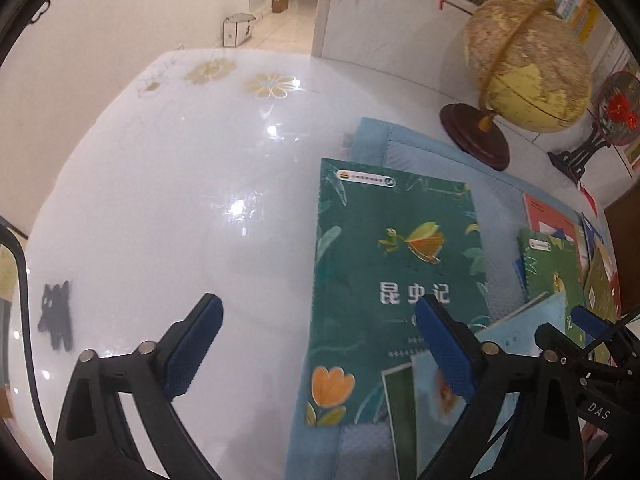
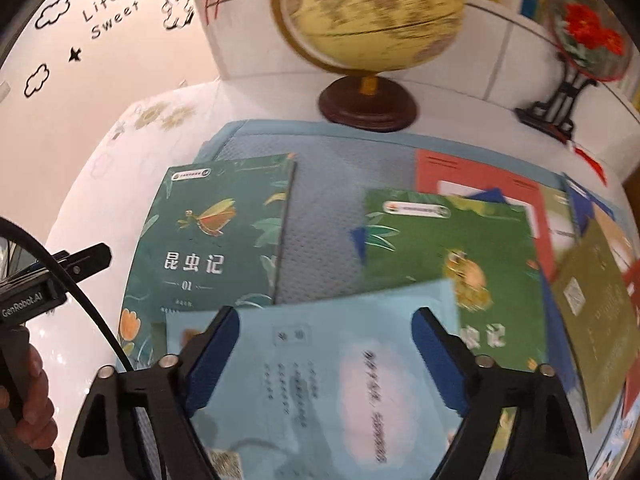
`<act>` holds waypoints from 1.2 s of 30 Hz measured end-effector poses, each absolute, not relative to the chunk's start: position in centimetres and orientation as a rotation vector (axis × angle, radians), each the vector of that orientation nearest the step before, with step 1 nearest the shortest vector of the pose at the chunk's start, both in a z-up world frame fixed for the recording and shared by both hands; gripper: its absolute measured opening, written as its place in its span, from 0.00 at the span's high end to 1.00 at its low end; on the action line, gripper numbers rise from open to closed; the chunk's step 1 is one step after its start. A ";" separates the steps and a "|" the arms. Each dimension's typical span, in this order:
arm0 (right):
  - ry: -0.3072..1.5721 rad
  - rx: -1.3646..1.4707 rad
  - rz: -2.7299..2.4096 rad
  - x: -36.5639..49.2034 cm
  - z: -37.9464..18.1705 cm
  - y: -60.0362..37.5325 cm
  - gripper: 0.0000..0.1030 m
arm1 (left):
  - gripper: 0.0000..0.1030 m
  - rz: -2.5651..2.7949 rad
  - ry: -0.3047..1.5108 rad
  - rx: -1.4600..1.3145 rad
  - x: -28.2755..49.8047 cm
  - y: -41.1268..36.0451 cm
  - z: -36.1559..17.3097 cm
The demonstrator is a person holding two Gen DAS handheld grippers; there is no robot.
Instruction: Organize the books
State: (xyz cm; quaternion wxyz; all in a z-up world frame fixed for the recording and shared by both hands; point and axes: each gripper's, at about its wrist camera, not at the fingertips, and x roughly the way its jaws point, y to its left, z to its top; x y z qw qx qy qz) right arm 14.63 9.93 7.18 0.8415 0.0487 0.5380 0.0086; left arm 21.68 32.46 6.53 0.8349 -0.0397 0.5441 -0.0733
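Note:
A dark green book [image 1: 396, 248] [image 2: 216, 236] with an insect on its cover lies flat on a light blue mesh mat [image 2: 324, 216]. My left gripper [image 1: 320, 308] is open above the book's left edge, one finger over the white table [image 1: 180, 200] and the other over the cover. A pale blue book [image 2: 340, 360] overlaps the dark green book's lower corner. My right gripper [image 2: 326, 320] hangs open over it, pads apart from it. To the right lie a brighter green book [image 2: 452, 248], a red book [image 2: 480, 176] and an olive book [image 2: 592, 304], overlapping.
A globe [image 2: 368, 12] on a dark wooden base stands behind the mat. A round red-flower ornament [image 2: 588, 36] on a black stand is at the back right. Shelves of books run along the back wall. A hand [image 2: 24, 392] holds the left gripper's handle.

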 end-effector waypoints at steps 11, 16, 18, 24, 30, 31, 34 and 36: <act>1.230 0.163 0.108 19.9 3.7 11.2 0.32 | 0.35 -0.207 1.233 -0.149 24.1 32.9 3.1; 1.266 0.136 0.136 21.4 2.2 12.5 0.54 | 0.55 -0.236 1.272 -0.208 24.4 33.3 1.7; 1.267 0.125 0.152 21.8 1.8 13.0 0.55 | 0.55 -0.250 1.284 -0.230 24.5 33.3 1.2; 1.258 0.120 0.203 22.6 1.4 14.2 0.55 | 0.55 -0.305 1.294 -0.267 24.7 33.0 0.9; 1.252 0.140 0.226 22.9 1.3 14.7 0.54 | 0.55 -0.343 1.303 -0.252 25.1 31.9 0.9; 1.251 0.146 0.228 22.9 1.3 14.7 0.54 | 0.55 -0.343 1.303 -0.258 25.2 32.0 0.9; 1.249 0.160 0.235 22.7 1.4 14.4 0.54 | 0.55 -0.353 1.296 -0.284 25.4 32.4 1.1; 1.246 0.168 0.234 22.8 1.4 14.4 0.54 | 0.55 -0.368 1.265 -0.294 25.4 32.4 2.2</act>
